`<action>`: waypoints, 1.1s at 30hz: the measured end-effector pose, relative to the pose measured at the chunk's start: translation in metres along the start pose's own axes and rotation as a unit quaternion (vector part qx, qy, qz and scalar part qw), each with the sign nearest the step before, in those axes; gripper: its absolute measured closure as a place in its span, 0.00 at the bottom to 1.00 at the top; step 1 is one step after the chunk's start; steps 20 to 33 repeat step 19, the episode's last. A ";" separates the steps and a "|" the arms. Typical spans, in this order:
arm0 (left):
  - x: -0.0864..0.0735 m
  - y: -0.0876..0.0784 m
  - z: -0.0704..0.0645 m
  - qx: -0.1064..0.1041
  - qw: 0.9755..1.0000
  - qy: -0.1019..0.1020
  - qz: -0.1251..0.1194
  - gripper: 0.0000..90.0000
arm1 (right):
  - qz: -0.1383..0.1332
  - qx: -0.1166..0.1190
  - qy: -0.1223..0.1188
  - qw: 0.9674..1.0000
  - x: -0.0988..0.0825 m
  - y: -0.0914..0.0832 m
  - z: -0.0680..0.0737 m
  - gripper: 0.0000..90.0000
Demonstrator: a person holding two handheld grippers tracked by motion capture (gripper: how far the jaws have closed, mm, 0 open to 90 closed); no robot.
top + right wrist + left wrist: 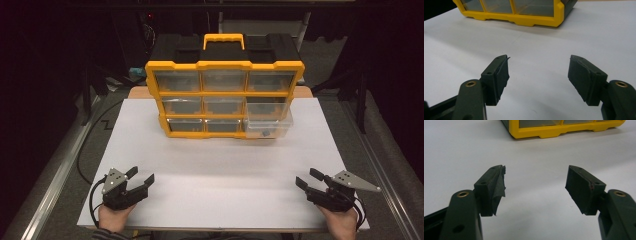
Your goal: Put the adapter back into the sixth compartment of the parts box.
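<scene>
White tabletop (220,170) in a dark room bears a yellow organizer (224,100); both grippers' fingers spread, empty.

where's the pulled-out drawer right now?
High view: the clear drawer sticks out of the yellow organizer, bottom row, right end, at the table's far side.

One white table (220,170). One yellow-and-black drawer cabinet (224,65) with one yellow carry handle (224,39). Nine clear drawers counted, three rows of three; one of them, the pulled-out drawer (267,125) at lower right, holds one small dark item (265,133). Two handheld grippers: left gripper (141,176), right gripper (308,178).
</scene>
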State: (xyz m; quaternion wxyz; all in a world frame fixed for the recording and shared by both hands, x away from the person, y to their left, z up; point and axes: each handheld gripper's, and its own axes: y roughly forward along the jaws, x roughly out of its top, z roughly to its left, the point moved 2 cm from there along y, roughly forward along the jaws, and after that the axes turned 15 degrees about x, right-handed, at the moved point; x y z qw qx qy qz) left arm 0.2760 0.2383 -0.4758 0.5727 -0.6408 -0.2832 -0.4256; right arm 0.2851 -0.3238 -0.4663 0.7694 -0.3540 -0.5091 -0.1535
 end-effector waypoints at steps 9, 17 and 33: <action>-0.001 -0.001 0.000 0.002 1.000 -0.003 0.000 0.36 | -0.010 0.007 -0.005 1.000 -0.001 0.000 0.002 0.36; -0.001 0.000 0.001 0.003 1.000 -0.004 0.001 0.36 | -0.015 0.007 -0.005 1.000 0.000 0.001 0.000 0.35; -0.001 0.000 0.001 0.004 1.000 -0.006 0.001 0.36 | -0.018 0.005 -0.005 1.000 0.000 0.001 -0.001 0.35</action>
